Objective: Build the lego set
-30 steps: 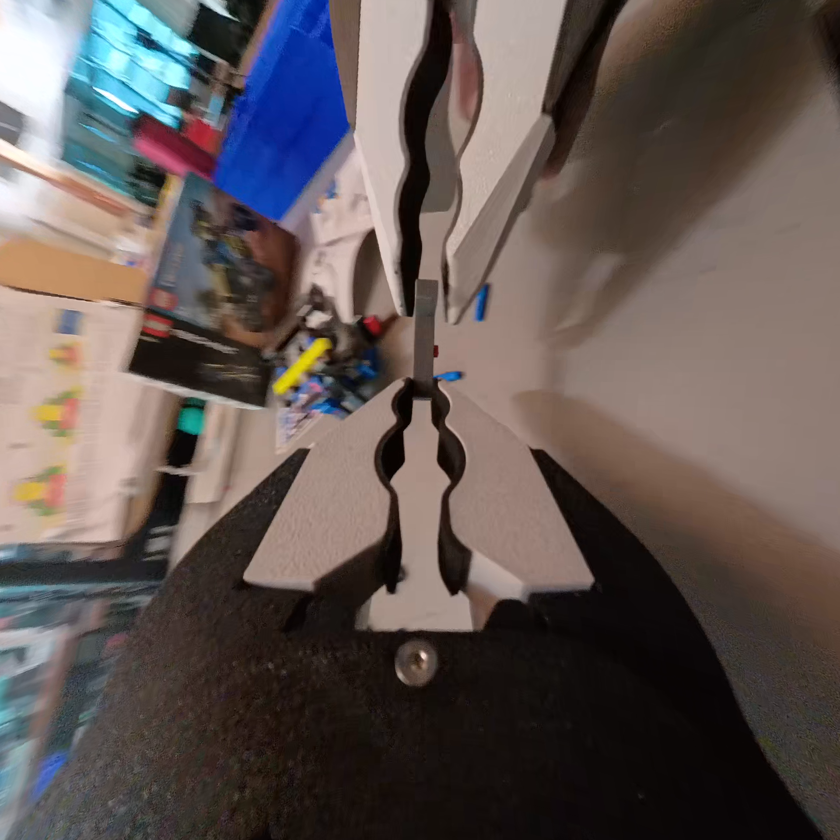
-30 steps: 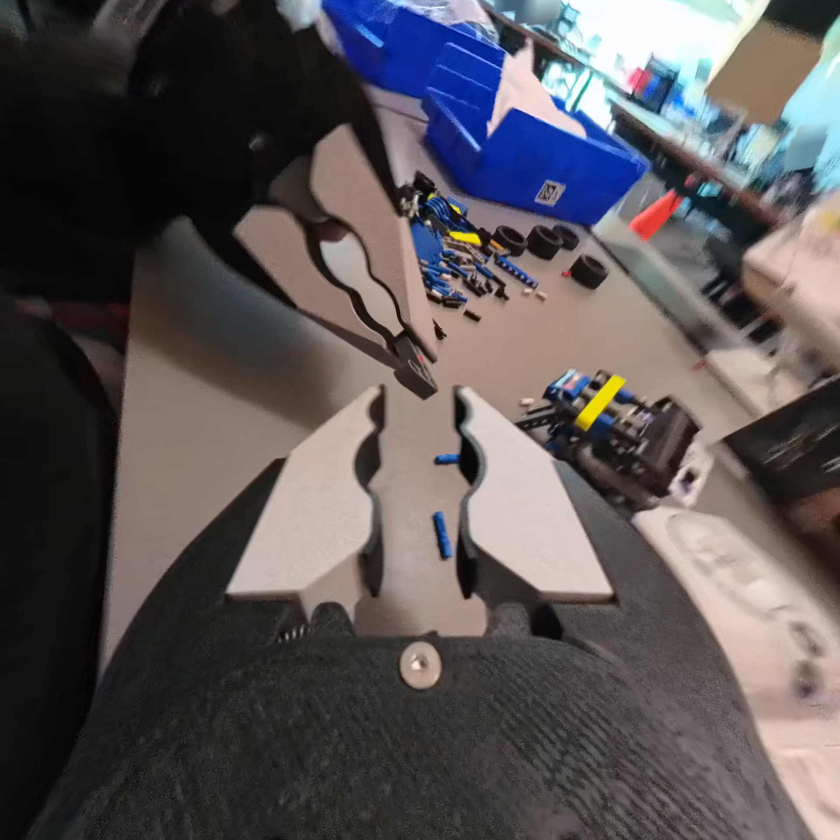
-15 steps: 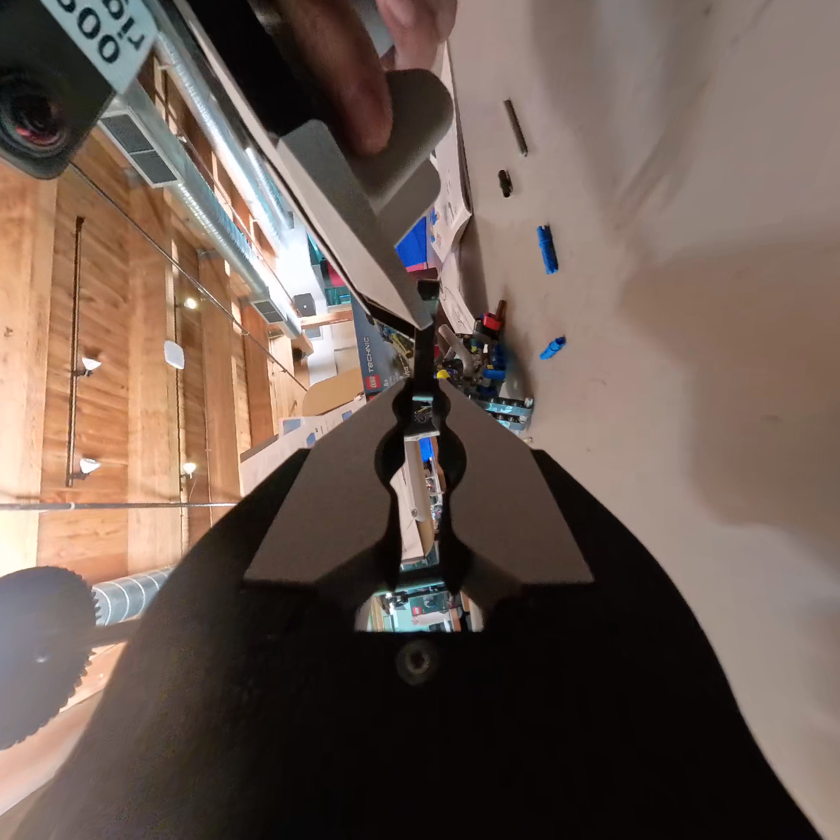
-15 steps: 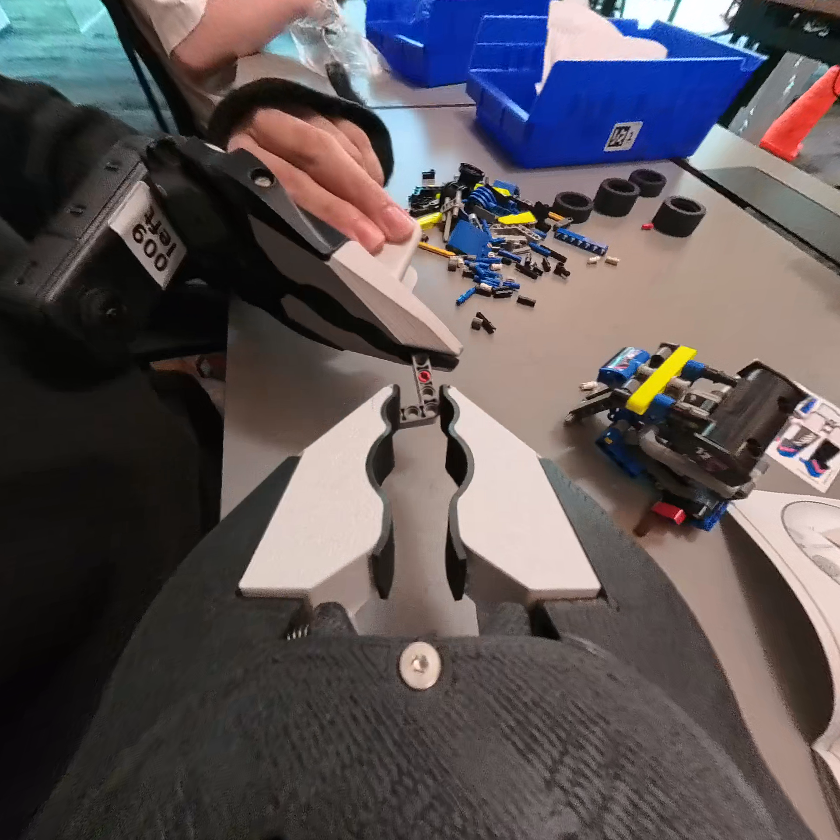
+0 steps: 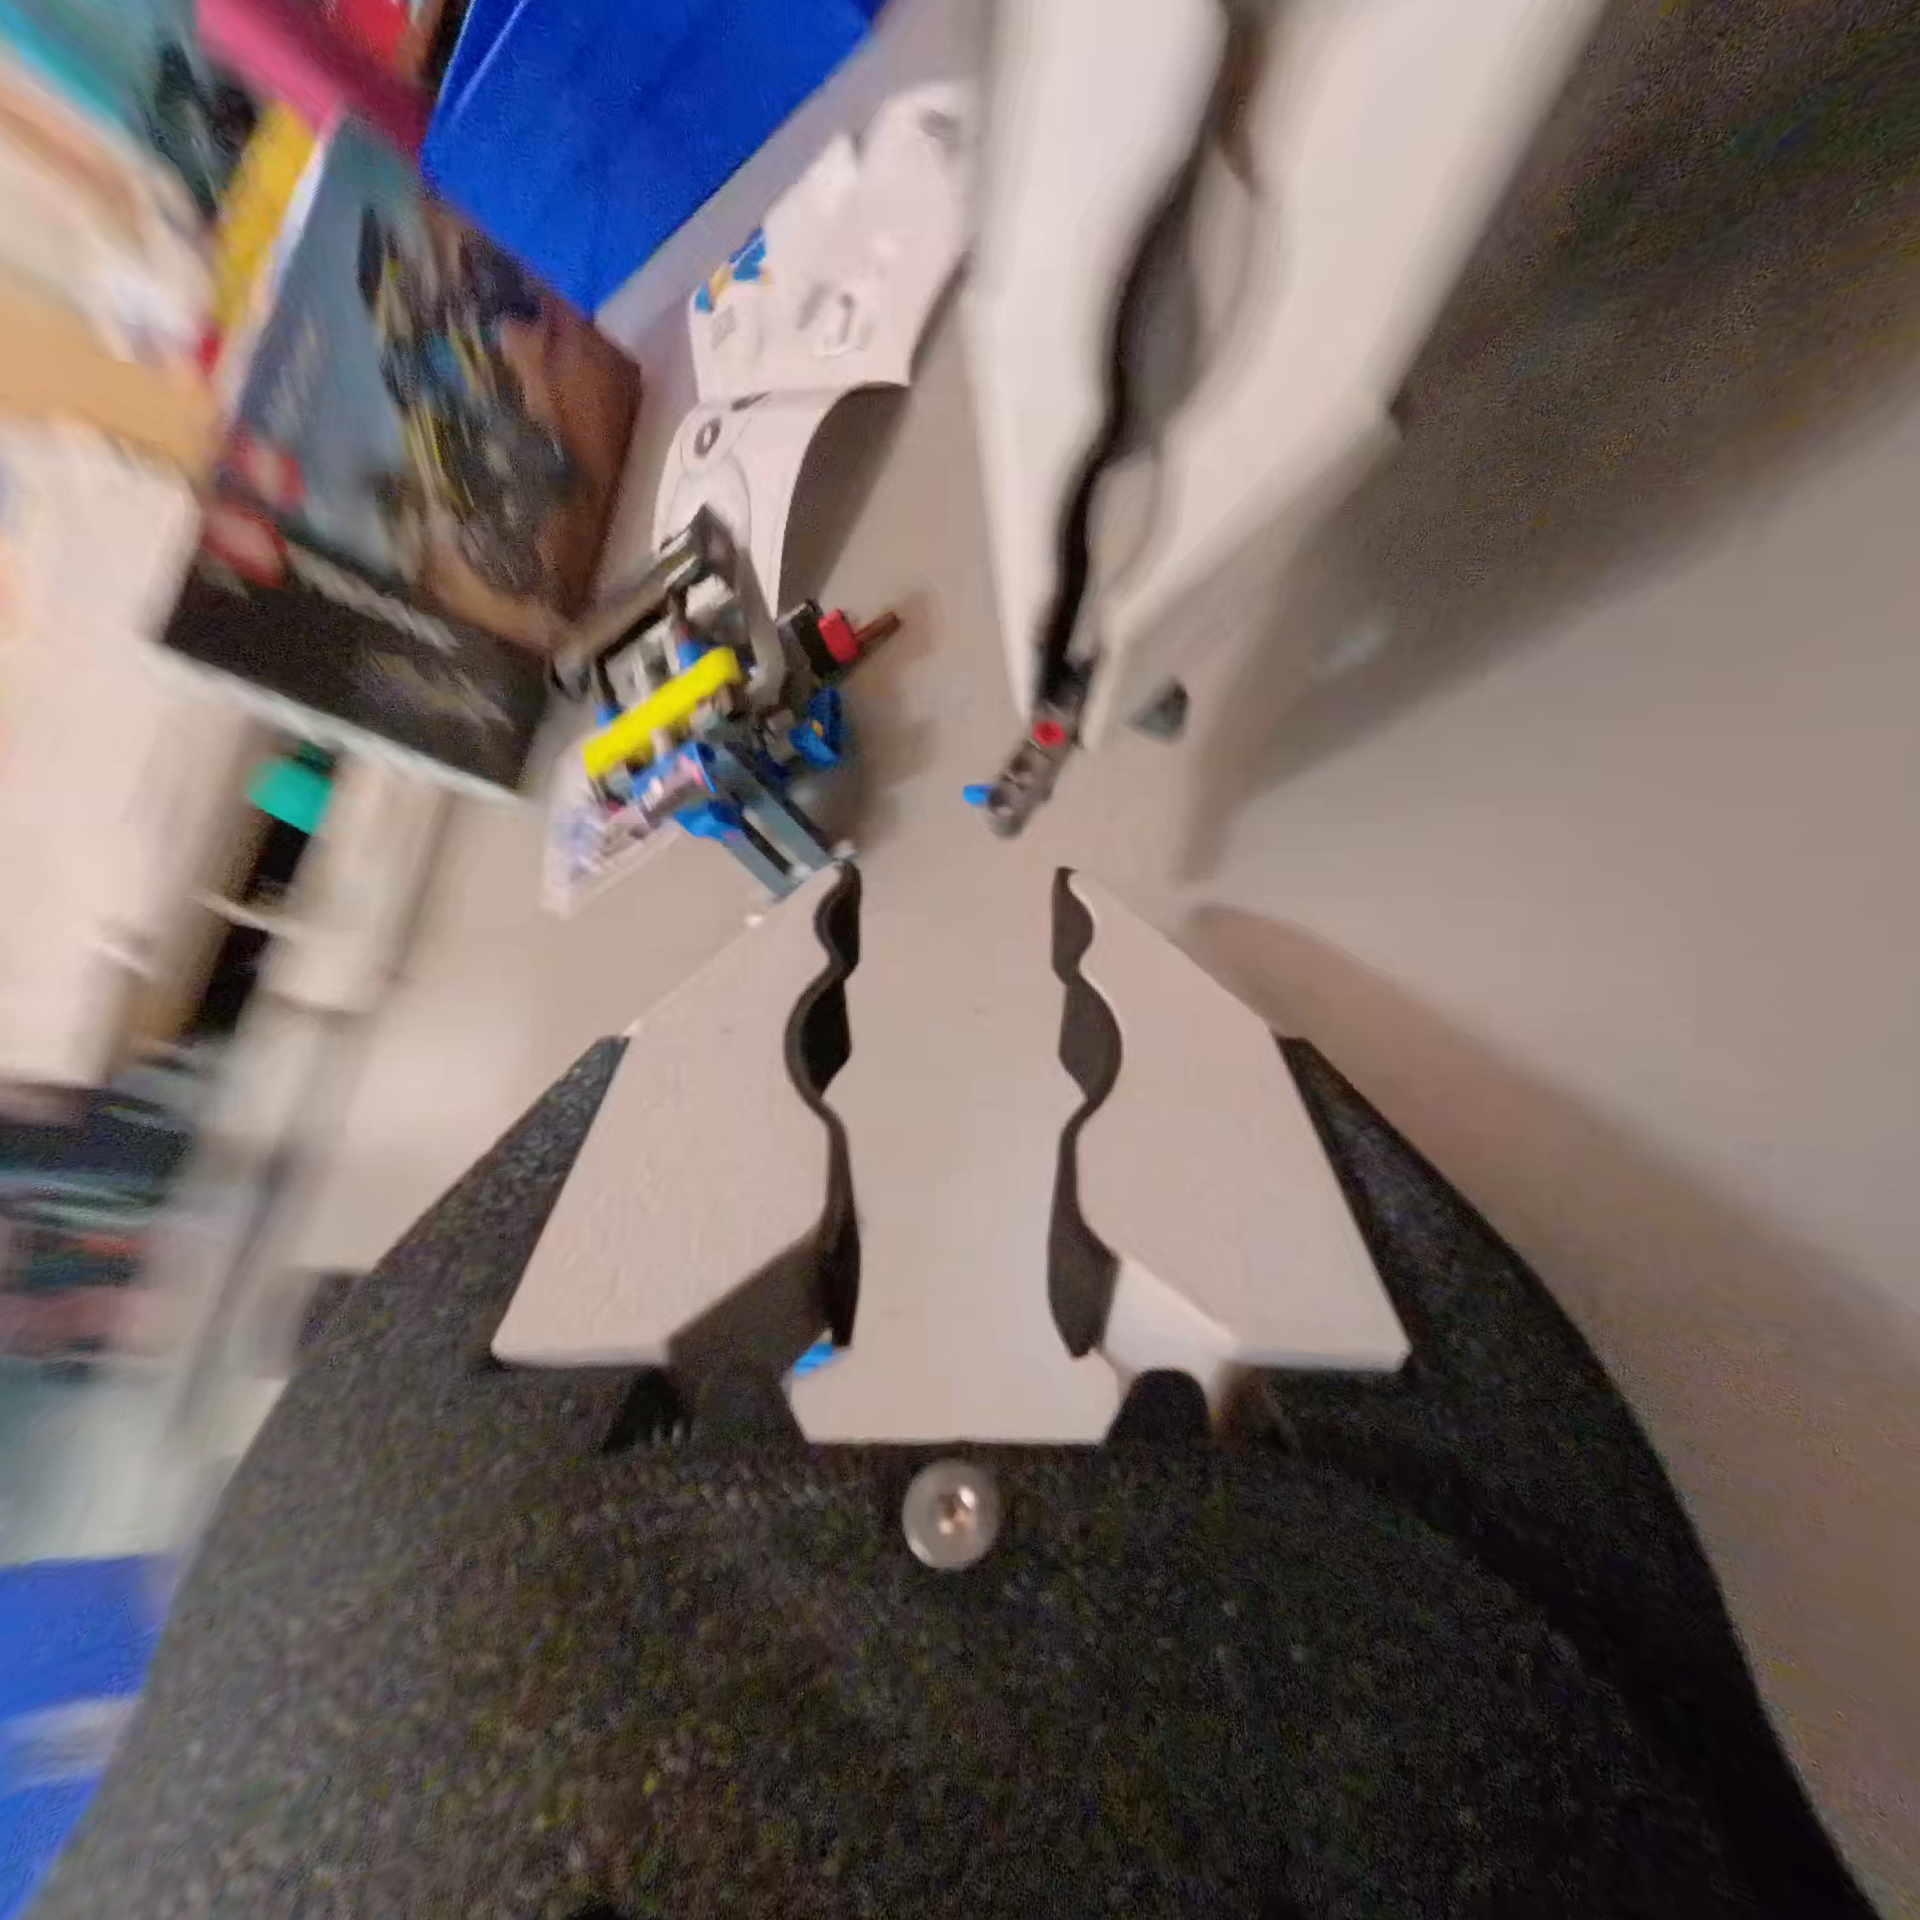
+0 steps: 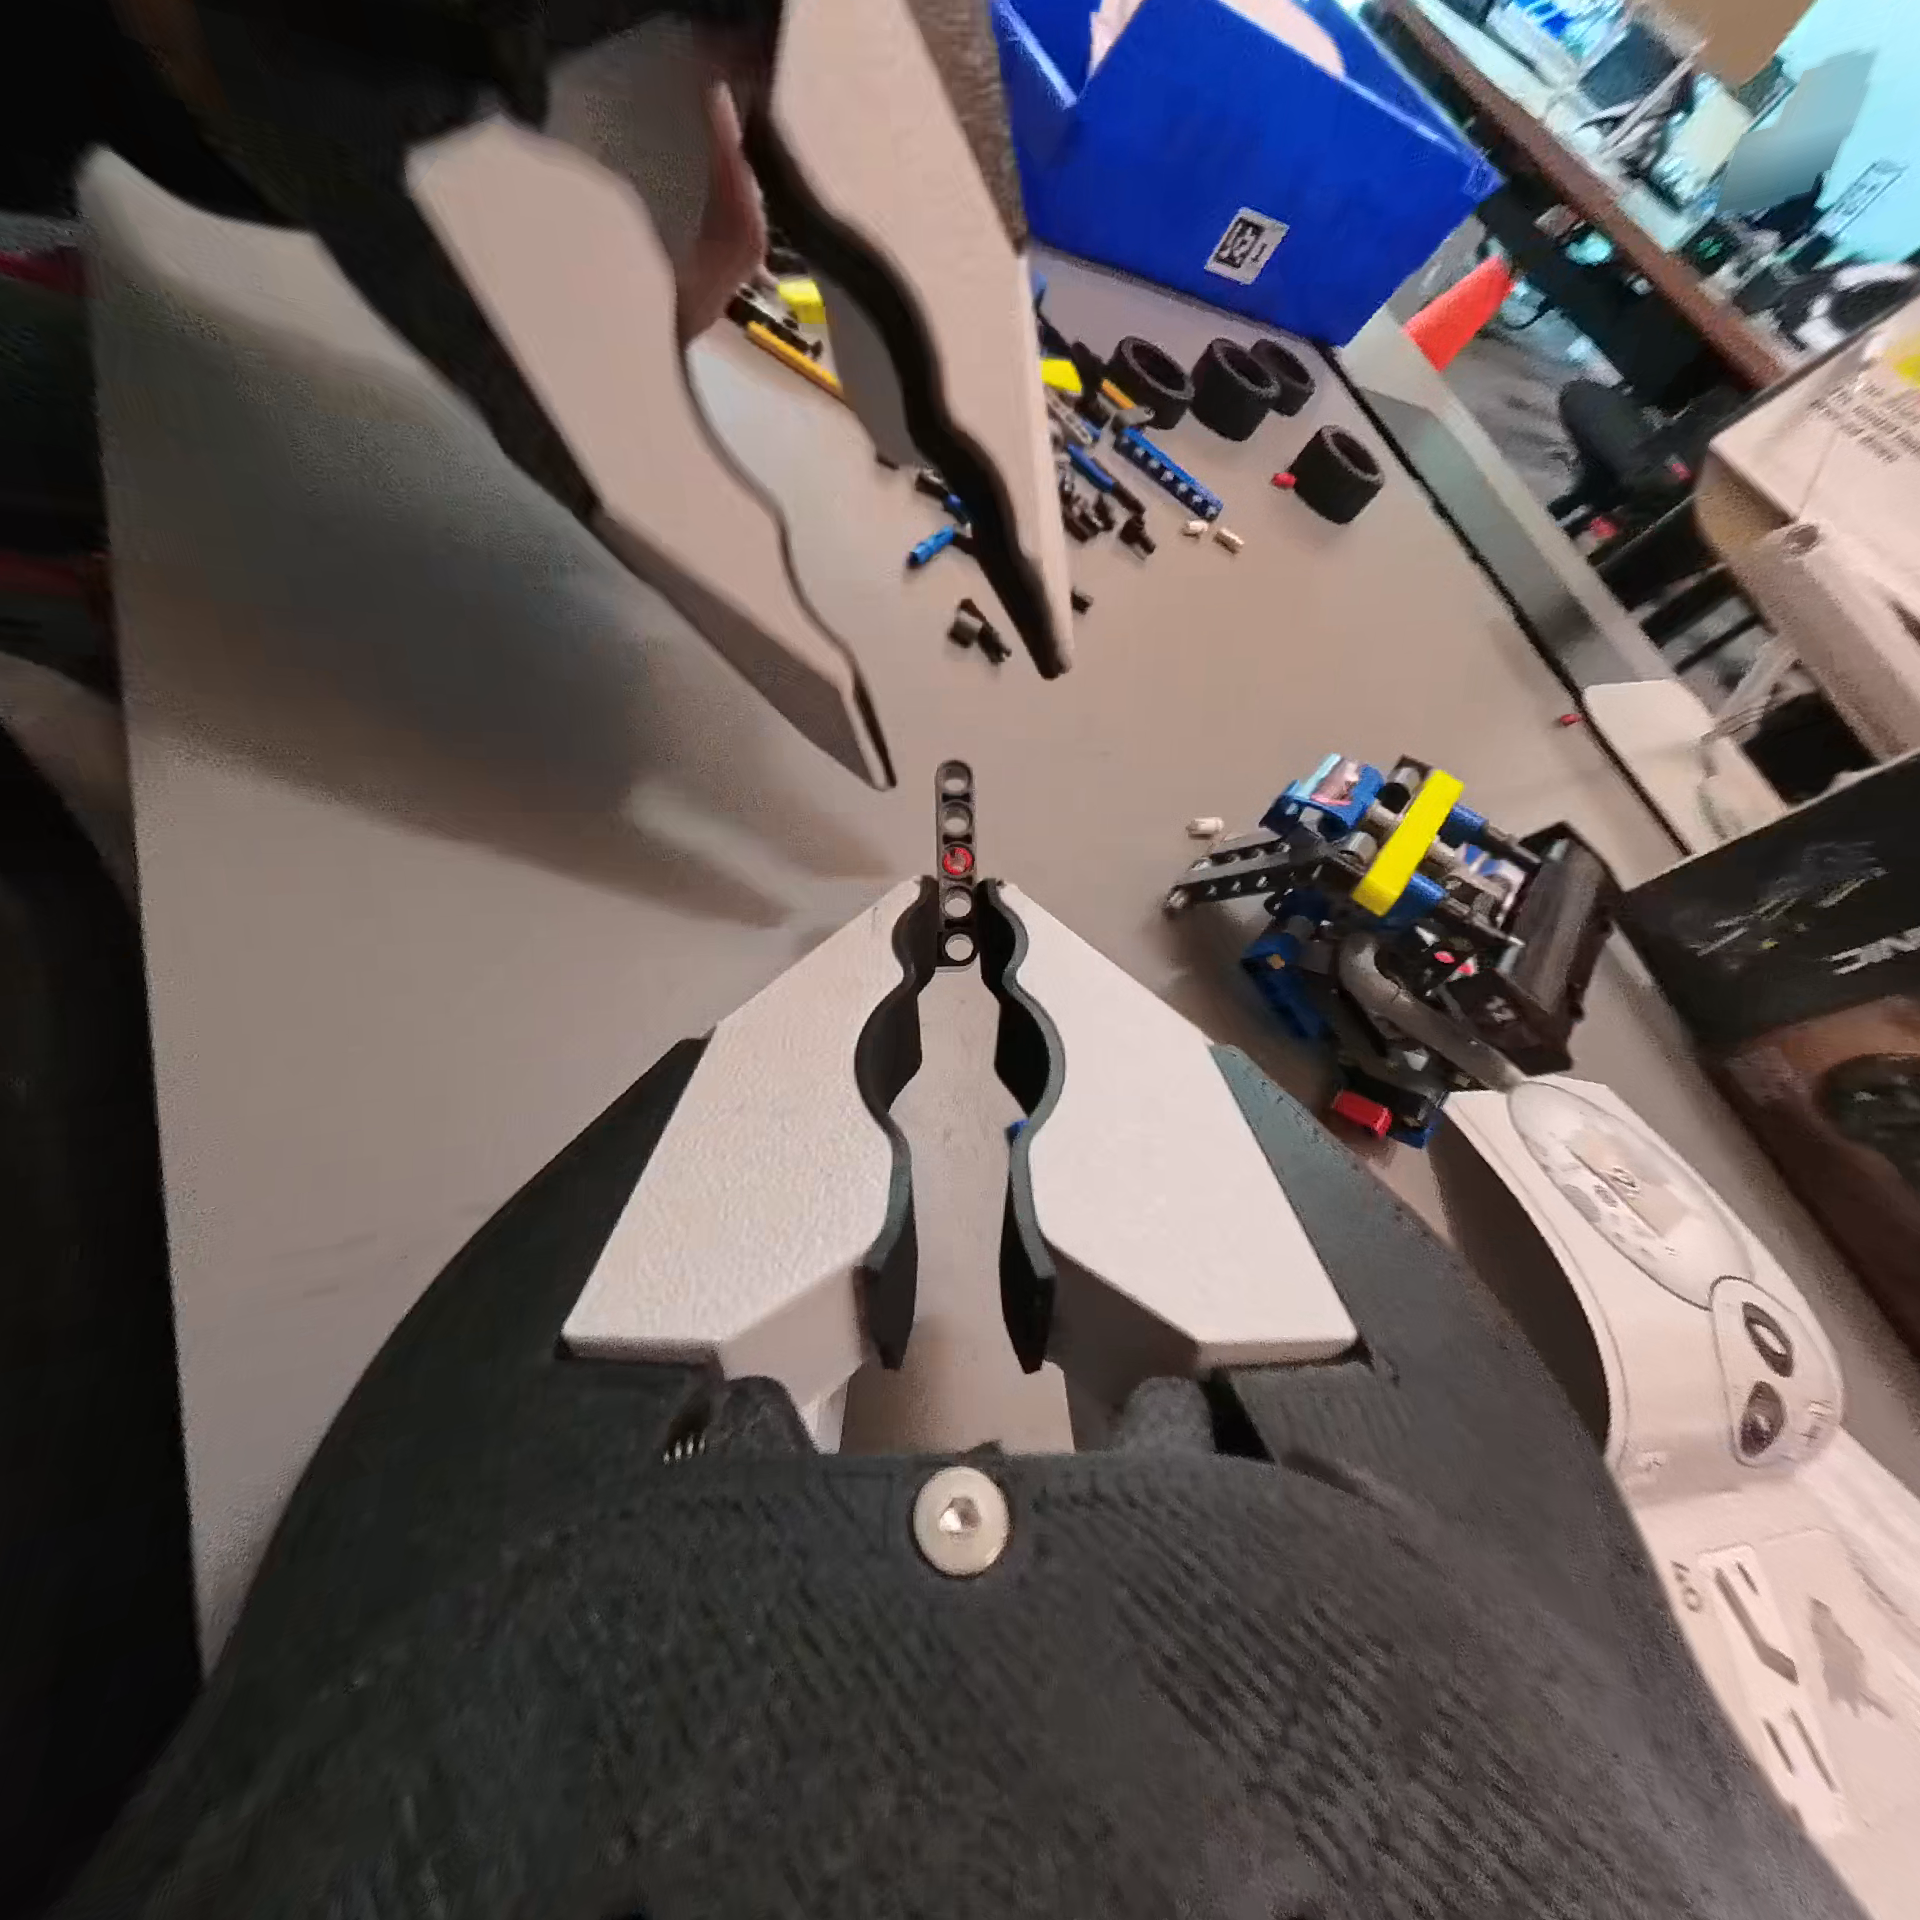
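Black perforated beam (image 6: pixel 957 860) with a red pin in one hole sits pinched at the tips of the right tongs (image 6: pixel 958 914), clamped on its lower end; the rest sticks out forward above the grey surface (image 6: pixel 436 935). Same beam shows in the left wrist view (image 5: pixel 1029 774), blurred, hanging from the far right tongs (image 5: pixel 1070 686), a small blue bit at its side. Left tongs (image 5: pixel 956 883) are apart, nothing between them. In the right wrist view the left tongs (image 6: pixel 966 717) sit just beyond the beam, tips spread wide, not touching it.

Partly built blue-and-black model (image 6: pixel 1392 925) with a yellow bar on top rests on the surface to the right of the beam, well apart from it; also seen in the left wrist view (image 5: pixel 707 738). White instruction sheet (image 6: pixel 1662 1351) lies beside the model, near edge. Dark set box (image 6: pixel 1787 956) stands at far right. Loose small parts (image 6: pixel 1091 488) are scattered farther back, with four black tyres (image 6: pixel 1236 390) near them. Blue bin (image 6: pixel 1226 145) behind the tyres. Orange cone (image 6: pixel 1455 312) past the surface edge. Left wrist view heavily motion-blurred; background there unreadable.
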The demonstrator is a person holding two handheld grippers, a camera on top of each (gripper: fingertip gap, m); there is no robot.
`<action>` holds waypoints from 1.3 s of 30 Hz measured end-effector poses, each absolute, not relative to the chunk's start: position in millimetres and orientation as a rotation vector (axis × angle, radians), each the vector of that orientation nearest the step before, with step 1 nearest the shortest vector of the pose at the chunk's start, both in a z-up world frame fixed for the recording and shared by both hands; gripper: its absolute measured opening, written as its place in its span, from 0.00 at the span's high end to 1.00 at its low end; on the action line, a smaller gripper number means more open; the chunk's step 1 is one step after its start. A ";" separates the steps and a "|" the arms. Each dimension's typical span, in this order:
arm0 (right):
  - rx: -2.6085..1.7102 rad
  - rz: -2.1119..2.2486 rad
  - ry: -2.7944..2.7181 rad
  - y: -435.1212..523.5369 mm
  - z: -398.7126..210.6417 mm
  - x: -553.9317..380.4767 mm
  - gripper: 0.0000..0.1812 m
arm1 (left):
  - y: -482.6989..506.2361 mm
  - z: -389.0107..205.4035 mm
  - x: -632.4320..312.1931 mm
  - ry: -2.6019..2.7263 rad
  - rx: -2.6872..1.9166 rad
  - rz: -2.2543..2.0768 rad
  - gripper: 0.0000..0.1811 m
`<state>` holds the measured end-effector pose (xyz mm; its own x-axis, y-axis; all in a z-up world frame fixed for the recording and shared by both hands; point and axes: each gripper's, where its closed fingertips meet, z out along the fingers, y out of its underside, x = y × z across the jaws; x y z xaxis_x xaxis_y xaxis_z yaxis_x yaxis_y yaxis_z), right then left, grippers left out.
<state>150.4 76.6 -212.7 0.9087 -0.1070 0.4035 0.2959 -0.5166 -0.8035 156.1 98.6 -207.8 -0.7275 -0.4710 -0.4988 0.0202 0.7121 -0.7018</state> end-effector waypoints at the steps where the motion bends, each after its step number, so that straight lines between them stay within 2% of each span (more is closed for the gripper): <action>1: -2.041 -0.538 -0.141 78.2 -212.1 150.8 0.97 | 99.0 -203.1 154.9 2.243 -0.518 -1.075 0.80; 4: -2.029 -0.650 -0.199 83.7 -215.3 150.8 0.96 | 102.7 -200.1 156.2 2.209 -0.868 -1.367 0.79; 8: -2.062 -0.749 -0.298 89.8 -229.0 146.9 0.97 | 101.6 -217.7 152.4 2.244 -1.034 -1.424 0.77; 14: -2.117 -0.712 -0.330 92.3 -239.3 143.5 0.96 | 96.6 -231.7 151.6 2.334 -0.989 -1.284 0.82; 39: -2.123 -0.709 -0.331 93.8 -240.4 144.2 0.96 | 101.9 -242.3 157.3 2.416 -1.109 -1.298 0.76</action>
